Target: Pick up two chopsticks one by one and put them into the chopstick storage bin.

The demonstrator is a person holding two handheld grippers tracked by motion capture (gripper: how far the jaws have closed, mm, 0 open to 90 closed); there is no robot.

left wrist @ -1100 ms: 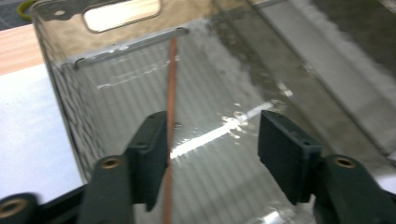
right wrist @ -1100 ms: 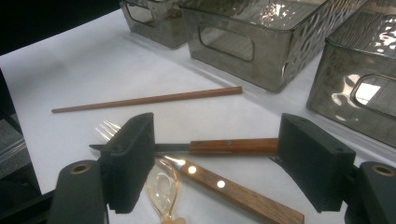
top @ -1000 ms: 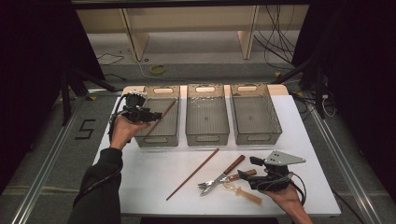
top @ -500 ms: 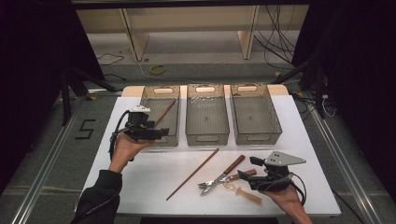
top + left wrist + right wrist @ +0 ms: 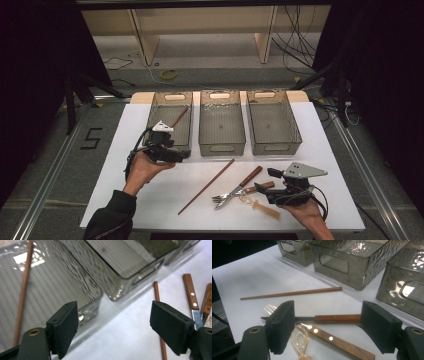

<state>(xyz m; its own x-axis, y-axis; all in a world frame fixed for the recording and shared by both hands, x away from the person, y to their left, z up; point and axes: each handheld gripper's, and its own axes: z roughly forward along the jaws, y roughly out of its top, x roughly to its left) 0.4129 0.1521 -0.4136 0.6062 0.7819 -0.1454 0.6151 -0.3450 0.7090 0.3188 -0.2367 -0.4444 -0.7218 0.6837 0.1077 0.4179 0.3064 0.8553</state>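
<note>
Reddish-brown wood: one chopstick [image 5: 207, 186] lying loose on the white worktop [image 5: 120, 135], slanting from the near edge toward the middle bin [image 5: 222, 123]. A second chopstick [image 5: 178, 118] leans inside the left bin [image 5: 169, 122], its lower end hidden behind the left gripper [image 5: 181, 155]. That gripper hovers at the left bin's near end, jaws wide apart with nothing between them. Near the worktop's near right corner: a fork [image 5: 235, 188] and a knife [image 5: 332, 337], both wooden-handled and crossed, and a pale plastic spoon [image 5: 259, 205], its bowl partly covered in the right gripper view. The right gripper [image 5: 270, 188] sits just beside this cutlery, jaws spread wide, grasping nothing. The right bin [image 5: 273, 120] stands at the far edge.
</note>
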